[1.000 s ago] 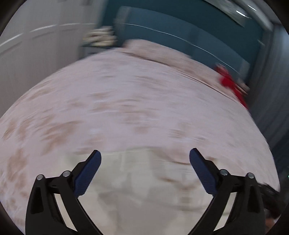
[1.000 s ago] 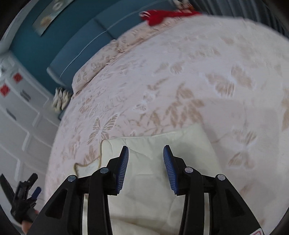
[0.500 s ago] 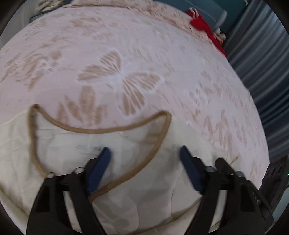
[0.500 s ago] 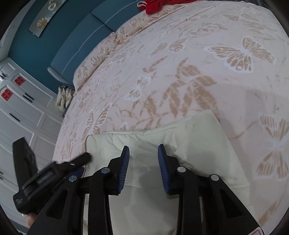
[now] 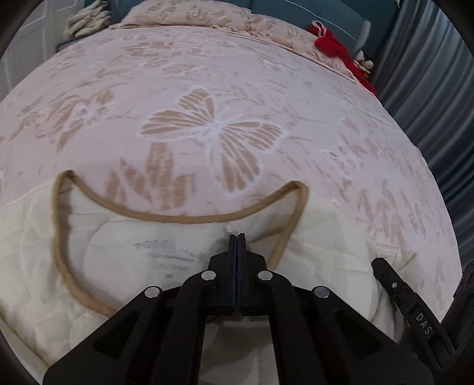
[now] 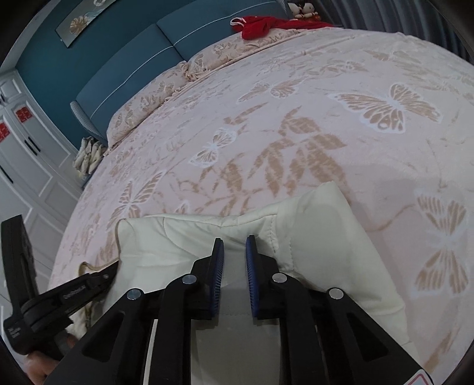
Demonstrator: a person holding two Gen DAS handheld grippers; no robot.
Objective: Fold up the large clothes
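A cream quilted garment (image 5: 133, 237) with a tan-trimmed neckline (image 5: 177, 218) lies flat on the bed, collar pointing away from me. My left gripper (image 5: 237, 237) is shut just inside the neckline, and a small pucker of cream fabric shows at its tips. From the right wrist, the left gripper (image 6: 114, 268) touches the garment's left edge. My right gripper (image 6: 235, 238) sits on the shoulder of the garment (image 6: 311, 237). Its jaws are closing, with a narrow gap left and a ridge of fabric between the blue pads (image 6: 217, 266).
A pink bedspread (image 5: 213, 133) with butterfly patterns covers the bed. Matching pillows (image 5: 189, 14) and a red garment (image 5: 334, 44) lie at the far end by the blue headboard (image 6: 133, 68). Grey curtains (image 5: 429, 88) hang on the right, white wardrobes (image 6: 26, 165) stand on the left.
My left gripper swung down onto the neckline and went from wide open to shut. My right gripper sank slightly onto the shoulder and its jaws narrowed.
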